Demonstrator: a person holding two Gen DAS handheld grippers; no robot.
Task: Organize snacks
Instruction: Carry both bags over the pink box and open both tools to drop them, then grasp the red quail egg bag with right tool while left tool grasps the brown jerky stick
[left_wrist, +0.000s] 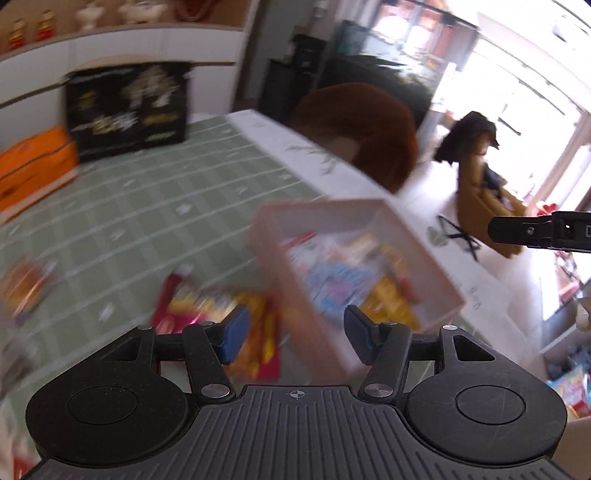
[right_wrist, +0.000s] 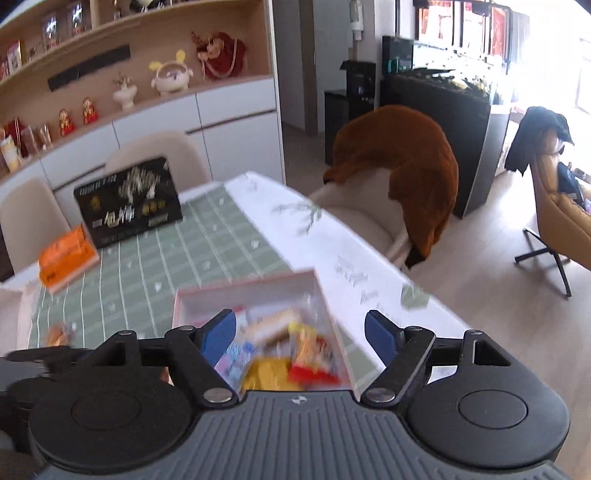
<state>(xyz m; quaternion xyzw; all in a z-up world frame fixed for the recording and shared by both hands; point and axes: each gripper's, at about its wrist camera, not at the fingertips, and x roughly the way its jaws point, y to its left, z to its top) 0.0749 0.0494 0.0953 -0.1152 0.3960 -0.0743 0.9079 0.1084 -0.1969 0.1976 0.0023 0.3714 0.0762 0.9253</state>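
A pale pink open box (left_wrist: 417, 240) stands on the green checked tablecloth and holds several bright snack packets (left_wrist: 332, 280). A red and yellow packet (left_wrist: 221, 310) lies on the cloth just left of the box. Another blurred snack (left_wrist: 26, 288) lies far left. My left gripper (left_wrist: 297, 334) is open above the box's near left wall, with nothing between its blue pads. My right gripper (right_wrist: 301, 338) is open above the pink box (right_wrist: 251, 286), over the packets (right_wrist: 306, 350) inside it, and holds nothing. One arm of the right gripper (left_wrist: 535, 230) shows at the right edge of the left wrist view.
A black gift box (right_wrist: 129, 201) and an orange box (right_wrist: 66, 254) stand at the table's far end. A chair draped with a brown coat (right_wrist: 406, 166) stands beyond the table's white right edge (right_wrist: 354, 251). A tan chair (right_wrist: 561, 218) is on the floor further right.
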